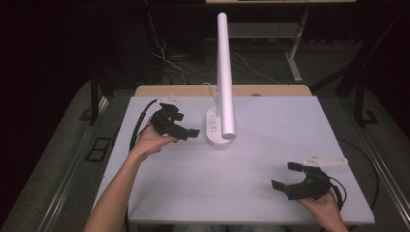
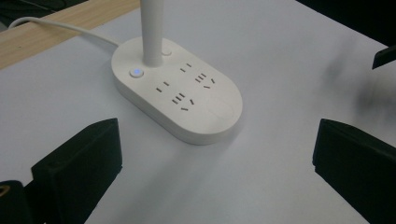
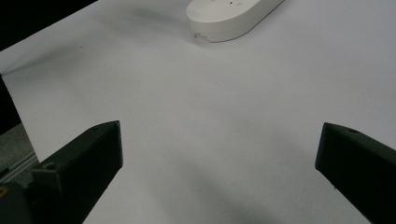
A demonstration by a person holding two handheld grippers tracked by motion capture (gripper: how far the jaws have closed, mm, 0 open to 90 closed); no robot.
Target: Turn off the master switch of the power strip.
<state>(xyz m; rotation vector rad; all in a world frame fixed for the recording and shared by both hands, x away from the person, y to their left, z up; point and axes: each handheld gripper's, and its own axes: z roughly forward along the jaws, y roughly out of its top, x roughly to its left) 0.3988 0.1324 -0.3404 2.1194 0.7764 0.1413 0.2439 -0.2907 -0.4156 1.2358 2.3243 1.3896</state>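
Two tongs spread wide, empty | left tongs (image 1: 186, 129) near lamp base (image 2: 177, 91) | right tongs (image 1: 288, 176) well apart

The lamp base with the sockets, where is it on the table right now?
In the high view the lamp base stands near the table's far edge, about mid-width, just right of the left gripper; the right gripper sits far off, near-right.

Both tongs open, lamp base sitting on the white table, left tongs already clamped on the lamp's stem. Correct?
Not quite. The left tongs aren't clamped on the stem: the left gripper view shows their jaws spread wide, short of the lamp base, holding nothing. The rest stands: the right tongs are open too, and the base sits on the white table.
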